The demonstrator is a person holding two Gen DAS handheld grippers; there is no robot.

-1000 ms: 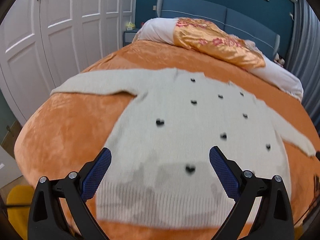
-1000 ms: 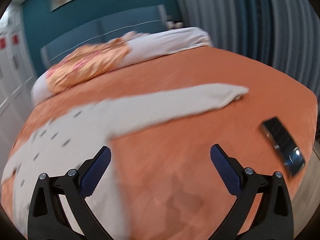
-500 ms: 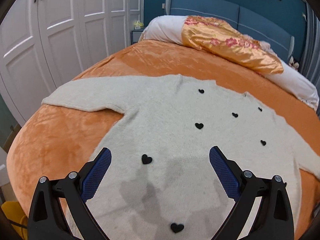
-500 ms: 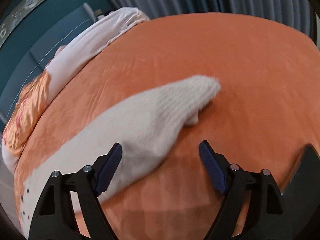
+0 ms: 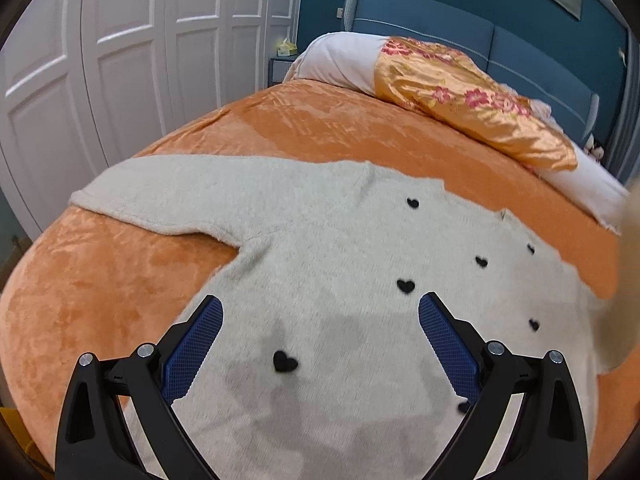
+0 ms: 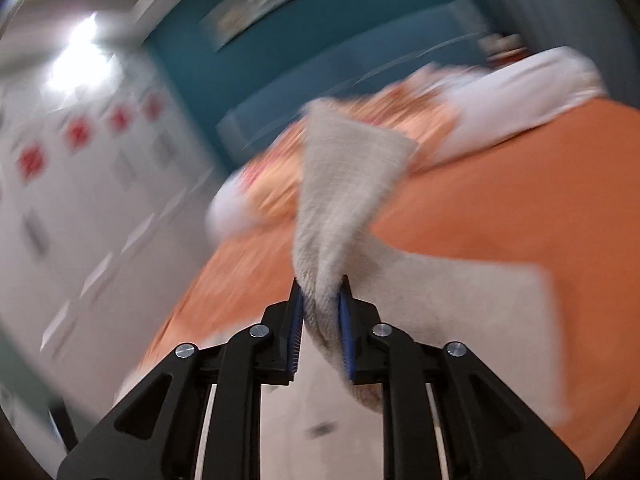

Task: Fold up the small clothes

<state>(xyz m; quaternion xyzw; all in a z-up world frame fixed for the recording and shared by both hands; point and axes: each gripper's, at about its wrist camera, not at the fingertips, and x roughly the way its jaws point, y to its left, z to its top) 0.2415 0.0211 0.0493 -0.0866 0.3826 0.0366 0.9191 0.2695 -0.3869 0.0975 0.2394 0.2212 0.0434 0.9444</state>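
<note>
A bedroom: the bed (image 5: pixel 304 120) wears an orange plush cover, w/ a blue padded headboard (image 5: pixel 500 40) against a teal wall. White panelled wardrobe doors (image 5: pixel 120 60) run along the left side; grey curtains show at the far right edge. At the head lie one white pillow (image 5: pixel 340 60) and one orange floral satin cushion (image 5: pixel 472 108), overlapping it.

One cream knit sweater (image 5: pixel 320 260) lies flat on the cover, front up, its one visible sleeve stretched out toward the wardrobe side. Seven small black hearts can be counted on it in the left wrist view — an eighth dark spot sits half hidden by a finger.

The left gripper (image 5: pixel 320 316) hangs over the sweater's chest, jaws spread wide, nothing between them. The right gripper (image 6: pixel 320 308) is closing on the other sleeve (image 6: pixel 344 184) — cuff bunched between the blue pads, lifted off the bed; that view is badly blurred.
</note>
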